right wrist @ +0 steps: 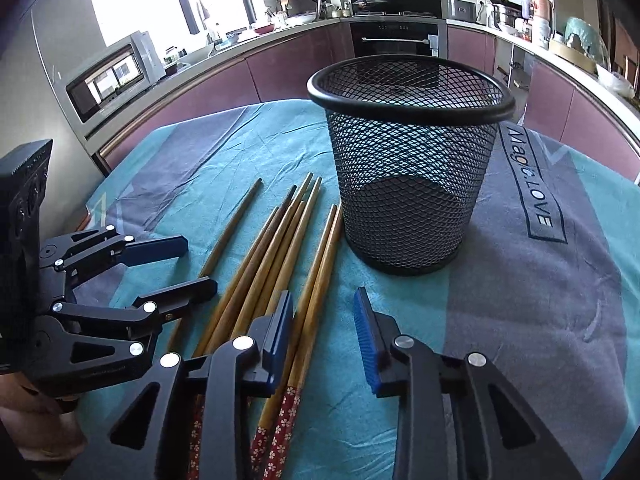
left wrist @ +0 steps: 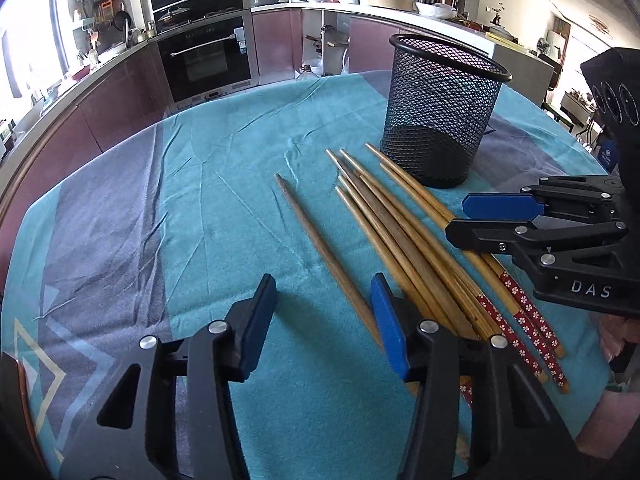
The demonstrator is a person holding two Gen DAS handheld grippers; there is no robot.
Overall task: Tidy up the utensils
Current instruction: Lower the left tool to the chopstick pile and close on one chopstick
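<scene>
Hovering low over the cloth, the left gripper (left wrist: 324,320) is holding its blue-padded fingers spread wide with nothing between them, one lone chopstick (left wrist: 320,248) lying on the cloth in the gap. The right gripper (right wrist: 324,336) is likewise gaping, its left finger hanging over the bundle of chopsticks (right wrist: 280,256) and pinching nothing. The bundle, seven sticks as far as I can count, is lying beside the lone one, tips pointing toward the far edge, two of them showing red flowered handles (right wrist: 280,420). One black mesh cup (right wrist: 408,168) is standing upright just past the tips, nothing showing through its mesh. Everything is resting on a teal and grey tablecloth (left wrist: 200,200), creased, with lettering printed near the cup. Around the table a kitchen is curving: purple cabinets (right wrist: 280,68), one built-in oven (left wrist: 204,60), cluttered counters, bright windows.
</scene>
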